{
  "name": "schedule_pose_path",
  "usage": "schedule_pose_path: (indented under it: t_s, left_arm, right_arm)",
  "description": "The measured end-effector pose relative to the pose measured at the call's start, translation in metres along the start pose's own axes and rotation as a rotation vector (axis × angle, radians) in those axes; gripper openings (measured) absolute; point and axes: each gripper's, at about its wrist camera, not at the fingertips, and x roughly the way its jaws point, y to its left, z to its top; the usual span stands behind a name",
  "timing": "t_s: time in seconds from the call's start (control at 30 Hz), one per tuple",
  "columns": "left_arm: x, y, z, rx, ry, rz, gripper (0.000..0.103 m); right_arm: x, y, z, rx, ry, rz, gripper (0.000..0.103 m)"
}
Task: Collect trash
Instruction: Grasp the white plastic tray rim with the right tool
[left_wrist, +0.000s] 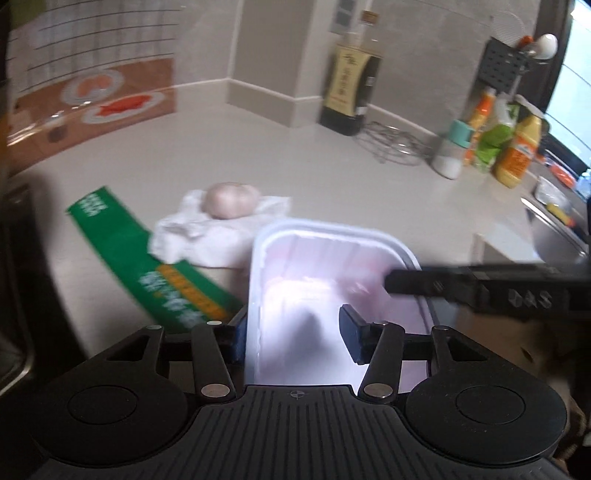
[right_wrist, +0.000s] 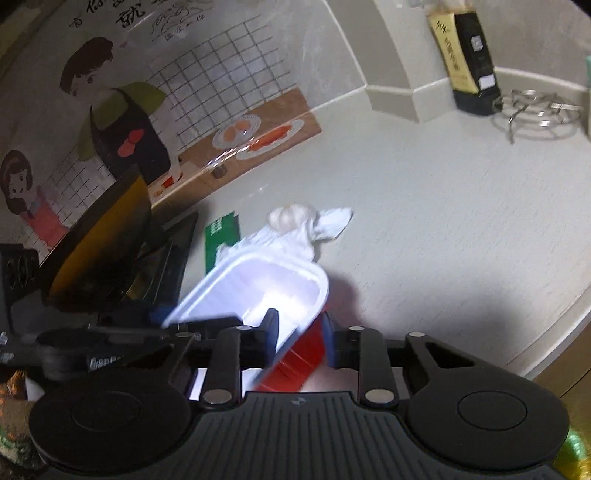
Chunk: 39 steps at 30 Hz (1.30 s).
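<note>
Both grippers meet at the white plastic tray (left_wrist: 332, 280): my left gripper (left_wrist: 295, 332) straddles its left wall, pads not clearly pressing; my right gripper (right_wrist: 299, 338) pinches its far wall. Behind lie a green packet (left_wrist: 147, 258), crumpled tissue (left_wrist: 192, 236) and garlic bulb (left_wrist: 231, 199) on the countertop (left_wrist: 332, 177).

You see white rectangular plastic tray (left_wrist: 325, 280) (right_wrist: 258, 284), red outside, empty, tilted, raised off pale counter. Crumpled white paper tissue (left_wrist: 195, 232) (right_wrist: 295, 240) lies at tray's 11 o'clock, garlic bulb (left_wrist: 231, 199) (right_wrist: 291, 218) resting on it. Flat green printed wrapper (left_wrist: 147, 266) (right_wrist: 221, 236) lies at tray's 9 o'clock, touching tissue.
</note>
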Motion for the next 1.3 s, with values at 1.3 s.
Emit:
schedule_pose_path:
  t_s: [1.3]
  left_arm:
    - [-0.004, 0.014, 0.037, -0.176, -0.104, -0.041, 0.048]
  right_arm:
    - [0.003, -0.058, 0.036, -0.059, -0.145, -0.355, 0.007]
